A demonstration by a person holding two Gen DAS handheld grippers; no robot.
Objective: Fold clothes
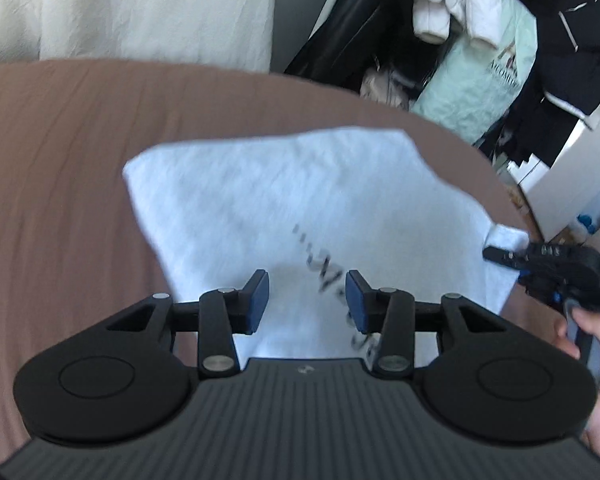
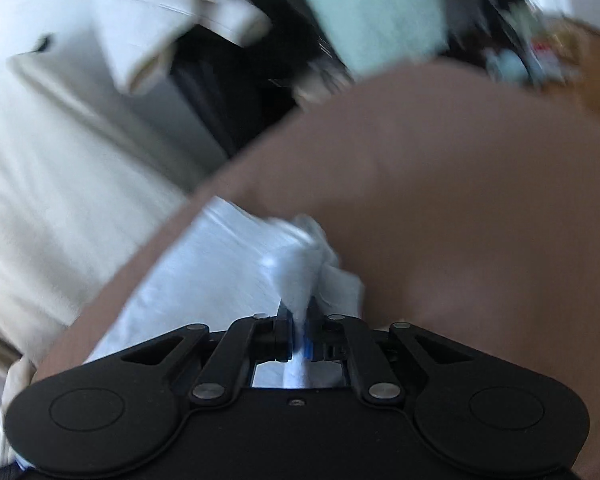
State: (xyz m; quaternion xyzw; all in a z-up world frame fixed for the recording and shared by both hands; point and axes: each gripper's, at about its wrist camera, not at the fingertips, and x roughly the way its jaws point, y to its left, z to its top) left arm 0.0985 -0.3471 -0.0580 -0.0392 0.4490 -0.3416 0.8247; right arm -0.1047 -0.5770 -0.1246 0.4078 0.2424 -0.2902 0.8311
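A white shirt (image 1: 284,216) with dark letters on it lies spread on a brown bed cover (image 1: 60,160), and it reaches from the near edge of the bed out toward the middle. The right gripper (image 2: 298,334) has its two fingers pressed together on a bunched bit of the white shirt, at the shirt's right corner, so that corner is pinched tight and pulled up into a little peak. The left gripper (image 1: 307,298) hangs over the near part of the shirt with its blue pads wide apart and nothing between them. Both pictures are blurry, so things look like they are moving fast. Here is what I think could go wrong. Only one corner is being held, so if the right gripper pulls, the whole shirt could slide across the bed or twist instead of bending over neatly. The held bit is a thick wad, so some cloth might slip out and the corner could drop. If it is pulled too quickly, the shirt could crumple and the fold would come out crooked. The left gripper is open above the letters, and if it closes there it may grab the middle of the shirt, or the brown bed cover under it, and lift both. On the far right there is a pile of hanging clothes (image 1: 480,40), well apart from the shirt, so that should not get in the way.
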